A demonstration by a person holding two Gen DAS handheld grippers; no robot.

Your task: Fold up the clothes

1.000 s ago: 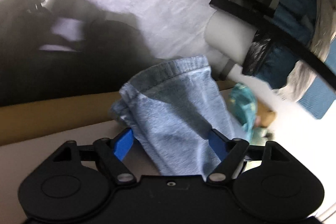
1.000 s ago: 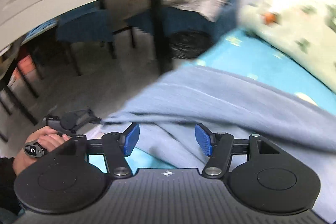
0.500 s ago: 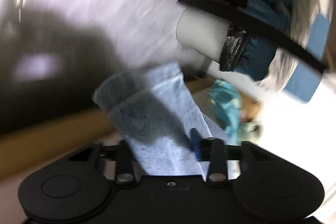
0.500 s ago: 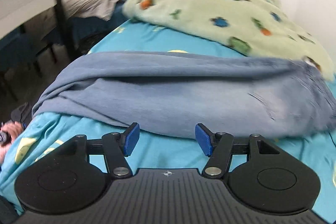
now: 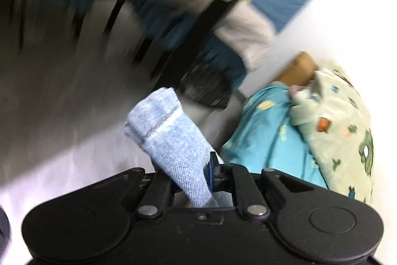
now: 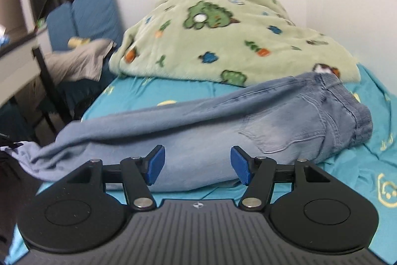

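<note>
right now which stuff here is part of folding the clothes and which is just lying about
Part of the job:
- jeans, hem clamped in the left gripper
- right gripper, open

Just lying about:
- green blanket
- teal bedsheet
- blue cushions
- grey cloth

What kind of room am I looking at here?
Most likely a bedroom: a bed with a turquoise sheet, a green fleece blanket heaped at its head, and jeans laid across it. A desk stands alongside.

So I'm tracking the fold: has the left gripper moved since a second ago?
Yes. The left gripper, shut on the jeans hem, has swung from the floor toward the bed.
</note>
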